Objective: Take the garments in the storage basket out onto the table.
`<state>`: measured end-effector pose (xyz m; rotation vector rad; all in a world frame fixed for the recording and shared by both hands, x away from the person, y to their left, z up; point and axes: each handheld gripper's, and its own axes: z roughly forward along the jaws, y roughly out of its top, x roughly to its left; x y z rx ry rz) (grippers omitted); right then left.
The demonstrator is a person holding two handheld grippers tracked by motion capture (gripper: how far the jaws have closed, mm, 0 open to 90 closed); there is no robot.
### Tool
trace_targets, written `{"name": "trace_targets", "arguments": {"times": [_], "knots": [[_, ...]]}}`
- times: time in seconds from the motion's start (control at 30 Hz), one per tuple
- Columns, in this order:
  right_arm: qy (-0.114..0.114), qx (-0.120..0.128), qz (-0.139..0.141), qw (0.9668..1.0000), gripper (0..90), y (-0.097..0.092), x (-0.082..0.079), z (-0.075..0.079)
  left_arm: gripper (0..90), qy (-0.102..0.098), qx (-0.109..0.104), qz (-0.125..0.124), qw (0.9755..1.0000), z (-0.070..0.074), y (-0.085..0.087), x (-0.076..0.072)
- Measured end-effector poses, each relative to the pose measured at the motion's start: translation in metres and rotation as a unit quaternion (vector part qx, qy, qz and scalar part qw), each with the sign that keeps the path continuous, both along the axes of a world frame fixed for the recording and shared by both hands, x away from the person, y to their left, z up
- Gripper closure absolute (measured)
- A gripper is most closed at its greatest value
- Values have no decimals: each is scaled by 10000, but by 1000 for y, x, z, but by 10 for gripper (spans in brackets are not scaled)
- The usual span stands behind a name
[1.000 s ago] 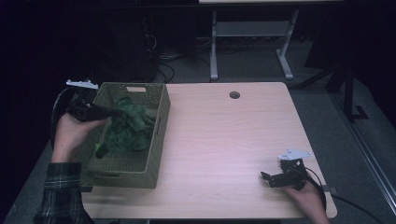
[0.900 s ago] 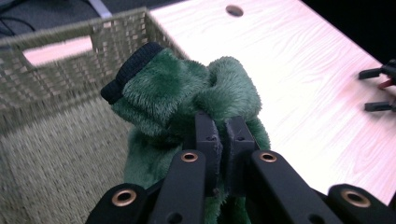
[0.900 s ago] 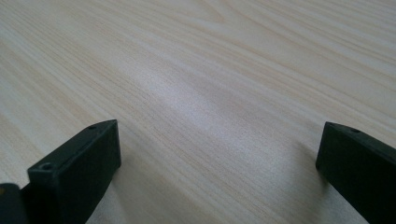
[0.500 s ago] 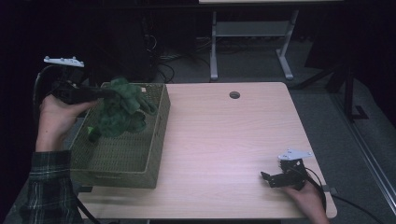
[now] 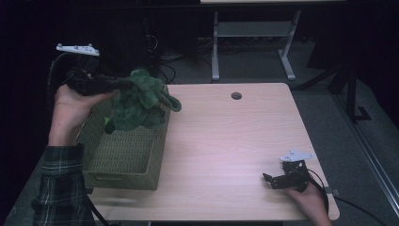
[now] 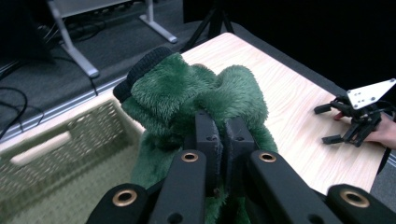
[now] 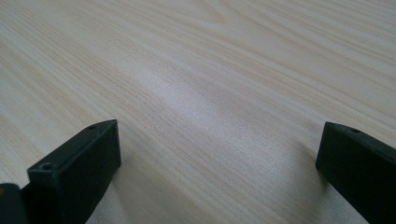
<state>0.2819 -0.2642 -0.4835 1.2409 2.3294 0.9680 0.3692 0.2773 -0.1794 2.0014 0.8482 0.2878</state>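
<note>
The left gripper (image 5: 123,85) pinches a green plush toy (image 5: 140,101), held above the woven basket (image 5: 123,153)'s far rim. Well right of the basket, the right gripper (image 5: 269,179) rests spread on the table (image 5: 226,141).

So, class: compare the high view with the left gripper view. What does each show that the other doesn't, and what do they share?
High view alone: the person's plaid sleeve, the whole wooden table with its round cable hole, and the left tool seen from outside.

Left gripper view alone: the left tool's black jaws close up, pressed shut into the plush, and a black knitted edge on top of the toy.

Both: the green plush toy held above the woven basket, and the right tool resting open on the table's near right corner.
</note>
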Motion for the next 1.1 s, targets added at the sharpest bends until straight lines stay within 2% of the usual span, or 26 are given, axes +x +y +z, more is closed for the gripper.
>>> {"name": "trace_targets", "arguments": {"times": [0.27,0.33,0.43,0.47,0.5,0.53,0.57,0.6,0.63,0.7,0.8,0.83,0.87,0.9,0.97,1.07,1.1], "knots": [[17,6,-10,10000,0,0,0,0,869,-80,11,-380,9992,2,-43,2],[17,6,-11,10000,0,0,0,0,869,-85,12,-414,9991,1,-47,3],[16,6,-10,10000,0,0,0,0,870,-30,-6,-474,9989,-3,-61,6],[18,6,-11,10000,0,0,0,0,869,20,15,-523,9986,-6,-71,8],[19,9,-12,10000,0,0,0,0,870,20,15,-523,9986,-6,-71,8],[18,6,-10,10000,0,0,0,0,869,50,35,-580,9983,-10,-81,10],[18,6,-10,10000,0,0,0,0,870,50,35,-580,9983,-10,-81,10],[20,8,-11,10000,0,0,0,0,870,84,49,-637,9979,-15,-92,11],[20,8,-11,10000,0,0,0,0,869,84,49,-637,9979,-15,-92,11],[18,6,-11,10000,0,0,0,0,869,130,5,-708,9974,-23,-108,12],[18,6,-13,10000,0,0,0,0,869,169,11,-752,9970,-29,-118,12],[23,16,-15,10000,0,0,0,0,869,213,-30,-767,9968,-34,-125,11],[23,17,-15,10000,0,0,0,0,869,229,16,-812,9964,-40,-134,9],[23,17,-15,10000,0,0,0,0,869,229,16,-812,9964,-40,-134,9],[22,16,-15,10000,0,0,0,0,869,263,-6,-890,9957,-50,-150,5],[23,16,-15,10000,0,0,0,0,869,300,-34,-933,9952,-56,-159,3],[26,17,-17,10000,0,0,0,0,869,335,-37,-980,9946,-64,-169,1]]}}
